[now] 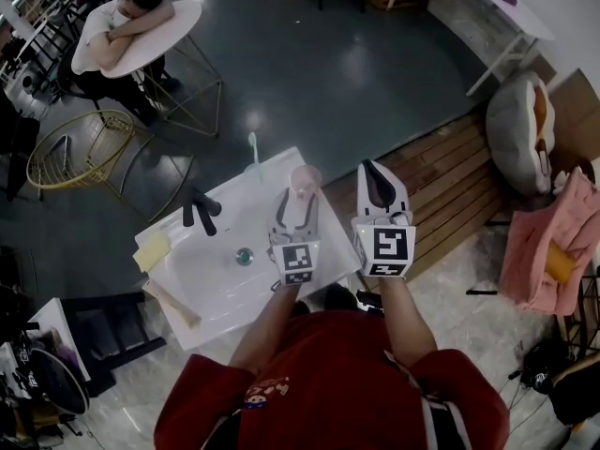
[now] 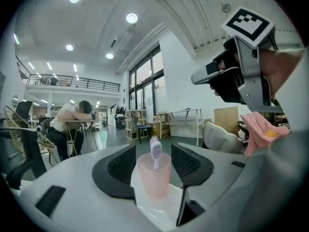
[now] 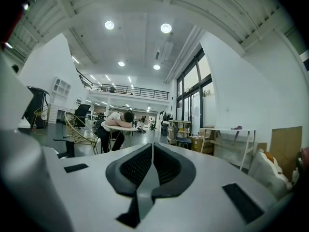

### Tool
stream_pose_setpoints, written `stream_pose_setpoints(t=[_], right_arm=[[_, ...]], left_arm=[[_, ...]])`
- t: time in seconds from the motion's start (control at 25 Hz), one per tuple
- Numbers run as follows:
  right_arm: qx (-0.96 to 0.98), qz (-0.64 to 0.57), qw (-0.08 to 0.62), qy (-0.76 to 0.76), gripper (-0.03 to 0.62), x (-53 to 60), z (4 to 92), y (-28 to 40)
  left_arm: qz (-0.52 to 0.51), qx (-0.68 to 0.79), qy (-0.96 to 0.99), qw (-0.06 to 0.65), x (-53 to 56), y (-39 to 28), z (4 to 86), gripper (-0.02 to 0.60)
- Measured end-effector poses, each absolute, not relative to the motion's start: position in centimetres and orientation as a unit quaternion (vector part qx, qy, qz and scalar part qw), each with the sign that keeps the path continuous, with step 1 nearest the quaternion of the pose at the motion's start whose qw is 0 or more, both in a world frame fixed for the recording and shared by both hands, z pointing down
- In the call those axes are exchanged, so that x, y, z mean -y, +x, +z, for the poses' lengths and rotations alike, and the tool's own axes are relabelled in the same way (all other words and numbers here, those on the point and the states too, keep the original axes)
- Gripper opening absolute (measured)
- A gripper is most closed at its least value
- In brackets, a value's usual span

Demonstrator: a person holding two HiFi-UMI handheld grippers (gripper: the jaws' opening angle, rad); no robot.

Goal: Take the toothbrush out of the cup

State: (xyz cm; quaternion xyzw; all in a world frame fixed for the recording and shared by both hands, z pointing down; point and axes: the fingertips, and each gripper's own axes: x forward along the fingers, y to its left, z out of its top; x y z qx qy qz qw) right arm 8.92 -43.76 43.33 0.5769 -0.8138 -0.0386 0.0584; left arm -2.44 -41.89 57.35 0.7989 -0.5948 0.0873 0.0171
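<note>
Both jaws of my left gripper [image 1: 298, 204] stand wide; toothbrush [image 2: 155, 150] upright in cup [image 2: 153, 178] just ahead, centred. Right gripper [image 3: 151, 153] closed, empty, farther.

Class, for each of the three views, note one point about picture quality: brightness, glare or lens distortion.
Head view: dim overall, with lamp glare as pale patches on the dark floor. Left gripper view: fisheye, black corners, ceiling lamps bloom; the pink cup is sharp. Right gripper view: same fisheye curving and black rim; the shut right claw fills the bottom.
</note>
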Motion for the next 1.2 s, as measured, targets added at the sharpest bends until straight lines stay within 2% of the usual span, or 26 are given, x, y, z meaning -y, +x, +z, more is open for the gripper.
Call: stream_pose_setpoints(t=[0.72,1.2], right_arm=[[0.809,-0.042,0.075,0.581,0.034,44.3,43.9,10.0],[0.811,-0.042,0.077,0.578,0.034,44.8,44.0,9.7]], left_arm=[[0.092,0.598,0.794,0.051,43.6,-1.6,60.1,0.214],[0.086,0.614,0.783,0.047,43.3,-2.1,60.2,0.094]])
